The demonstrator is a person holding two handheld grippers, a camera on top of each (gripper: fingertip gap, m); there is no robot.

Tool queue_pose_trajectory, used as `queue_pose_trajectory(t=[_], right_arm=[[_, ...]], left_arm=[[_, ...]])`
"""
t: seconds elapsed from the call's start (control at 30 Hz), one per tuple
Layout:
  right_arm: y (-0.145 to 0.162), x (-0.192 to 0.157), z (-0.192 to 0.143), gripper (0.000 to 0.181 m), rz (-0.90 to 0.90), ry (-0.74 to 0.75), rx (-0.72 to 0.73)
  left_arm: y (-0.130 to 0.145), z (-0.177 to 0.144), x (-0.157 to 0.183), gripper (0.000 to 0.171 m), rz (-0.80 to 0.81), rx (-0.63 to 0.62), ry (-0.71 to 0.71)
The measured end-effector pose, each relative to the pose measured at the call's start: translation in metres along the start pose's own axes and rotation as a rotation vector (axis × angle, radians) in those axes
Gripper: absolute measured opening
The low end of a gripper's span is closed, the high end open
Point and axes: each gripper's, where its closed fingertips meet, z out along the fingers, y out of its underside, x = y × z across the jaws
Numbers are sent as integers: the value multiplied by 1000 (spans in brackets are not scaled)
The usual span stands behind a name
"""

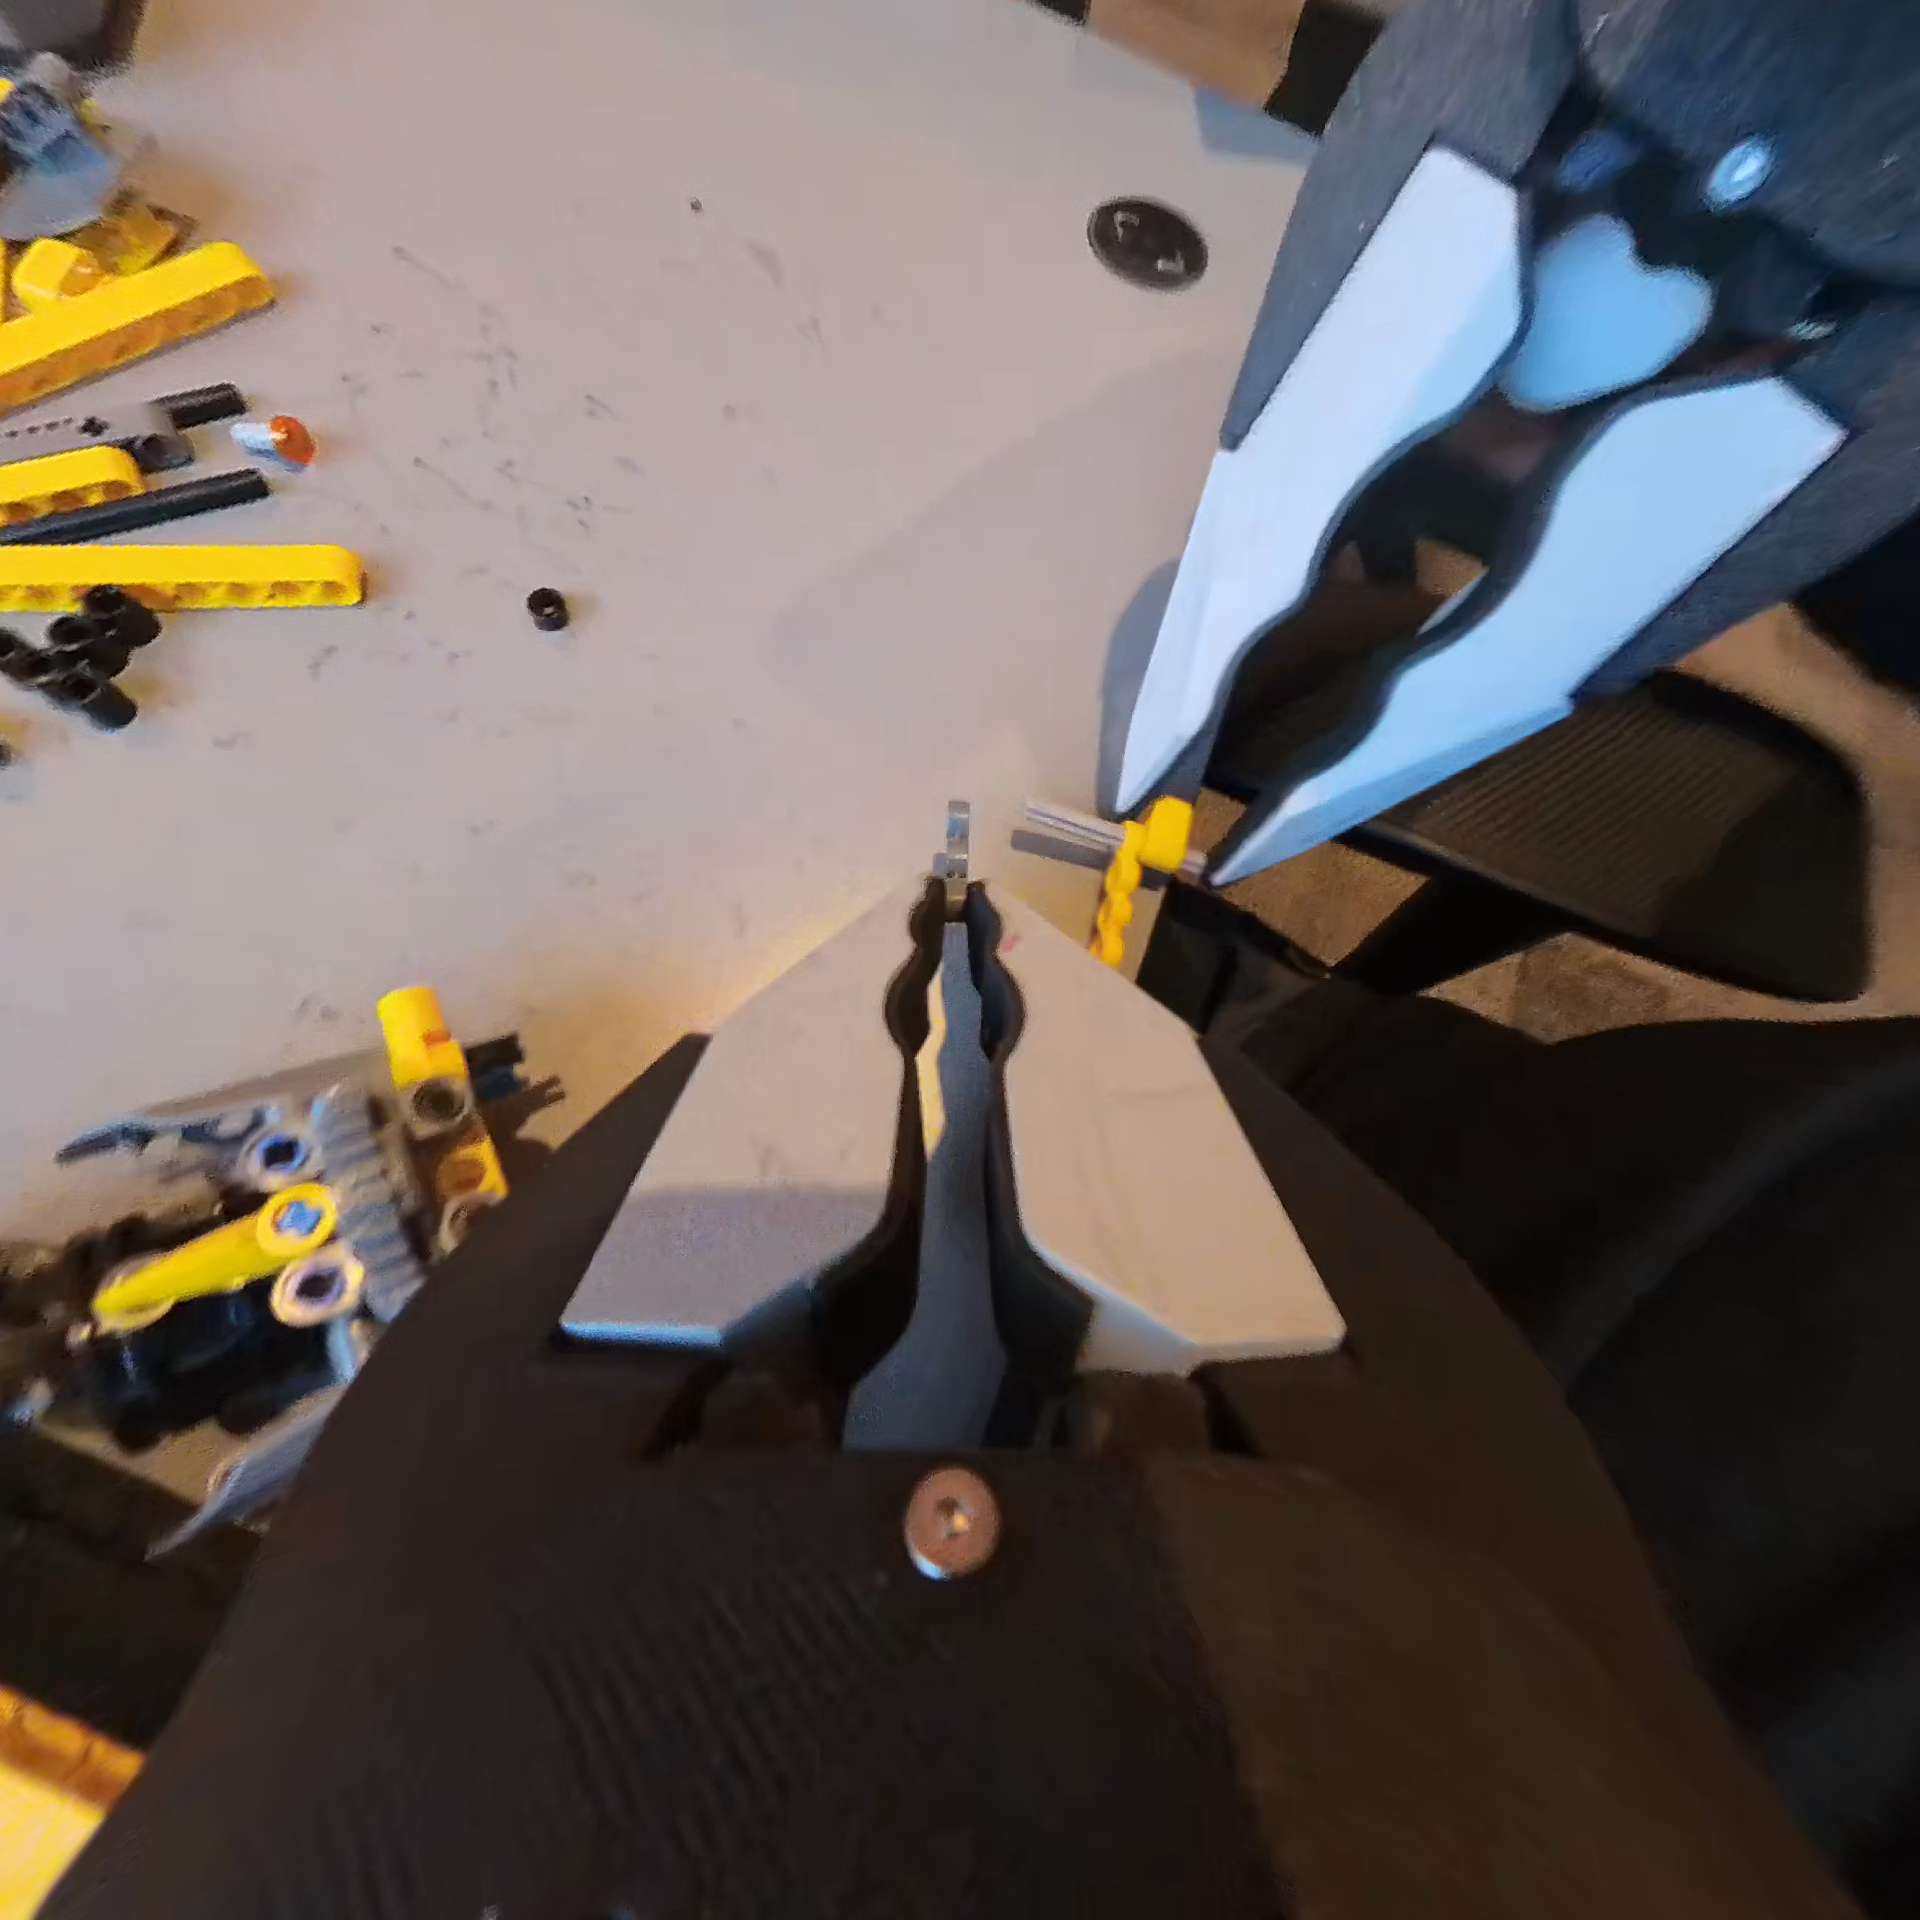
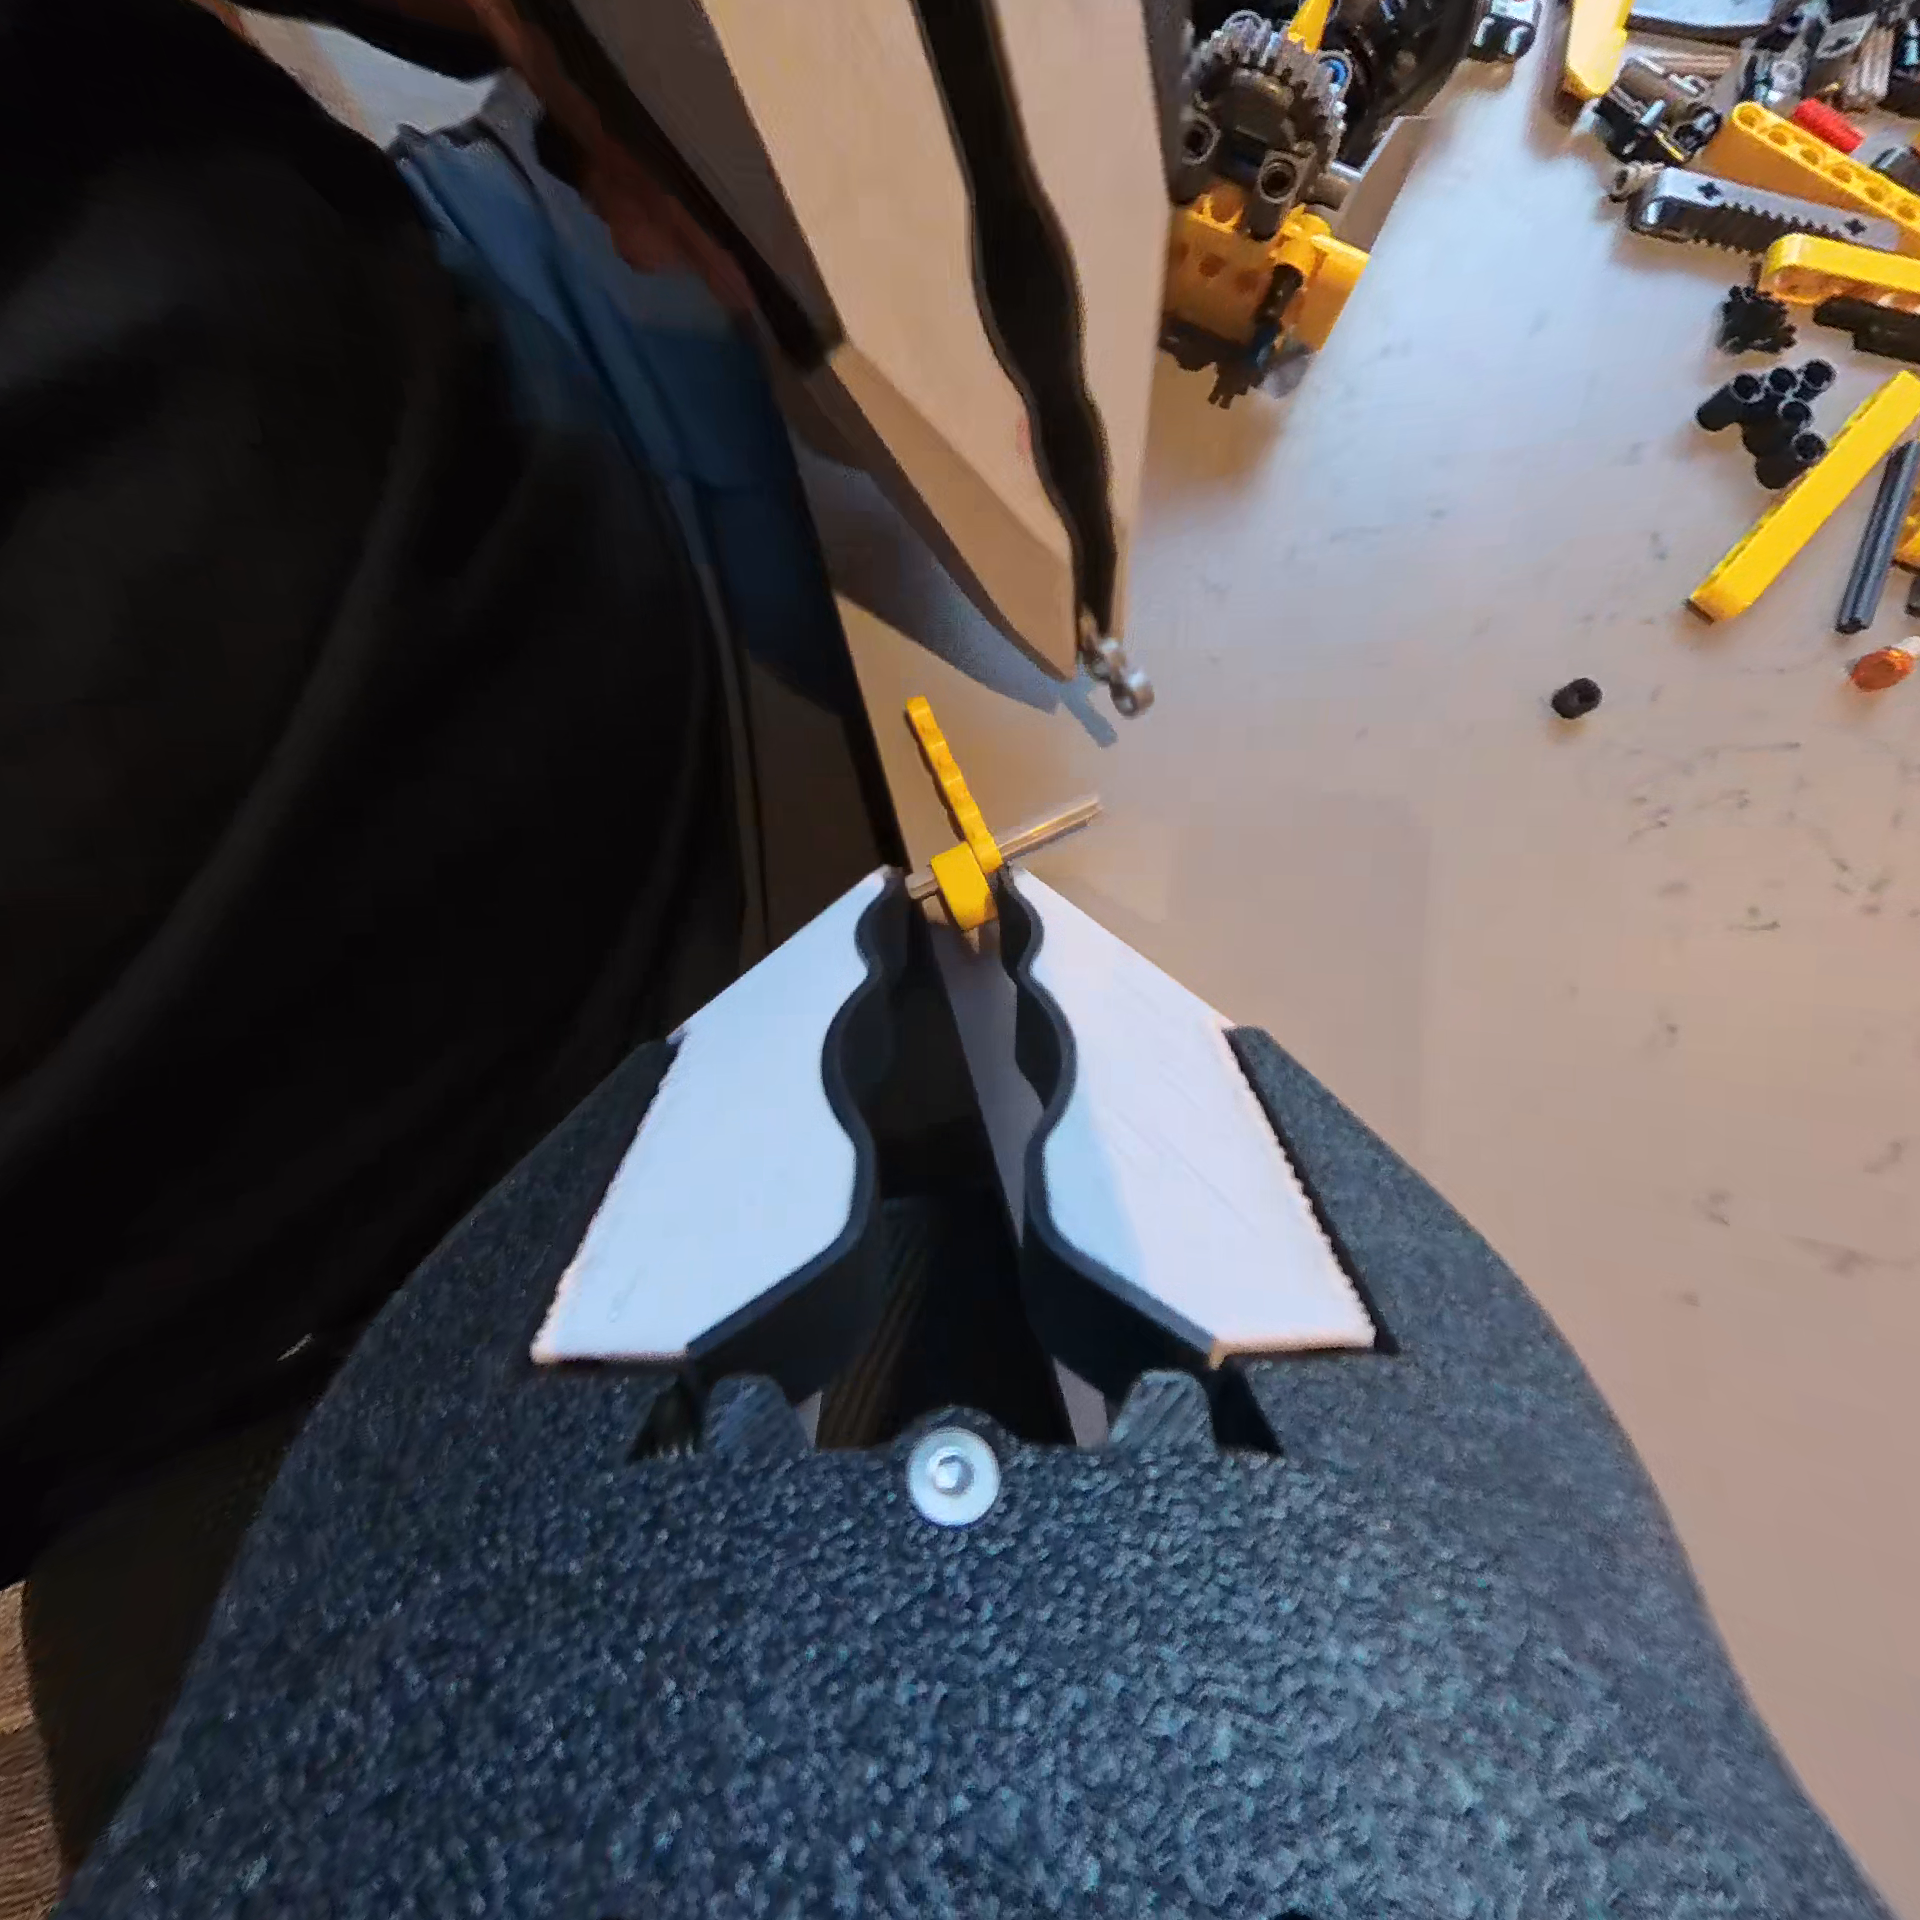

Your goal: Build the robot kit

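Both wrist cameras close, angled downward, sharing table (image 1: pixel 727 416) edge

Left gripper (image 1: pixel 956 896) closed, fingers pinching a small grey link piece (image 1: pixel 956 836) above the pale worktop (image 1: pixel 727 468). Just to its right, the right gripper (image 1: pixel 1166 836) clamps a yellow connector (image 1: pixel 1158 836) on a grey axle (image 1: pixel 1060 834). Yellow beams (image 1: pixel 177 577) and black bushes (image 1: pixel 78 655) lie at far left.

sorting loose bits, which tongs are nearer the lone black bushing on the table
Left. The left tongs, shut on a small grey piece, are closer to the black bushing; the right tongs, shut on a yellow lever with grey axle, sit beyond them.
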Motion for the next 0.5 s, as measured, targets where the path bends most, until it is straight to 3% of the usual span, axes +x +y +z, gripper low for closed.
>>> queue_pose_trajectory(t=[0.13, 0.5], right_arm=[[0, -3, -1, 17, -27, -21, 21], [2, 1, 0, 17, 31, -67, 51]], left_arm=[[2, 13, 6, 1, 22, -55, 45], [3, 13, 10, 1, 57, -101, 104]])
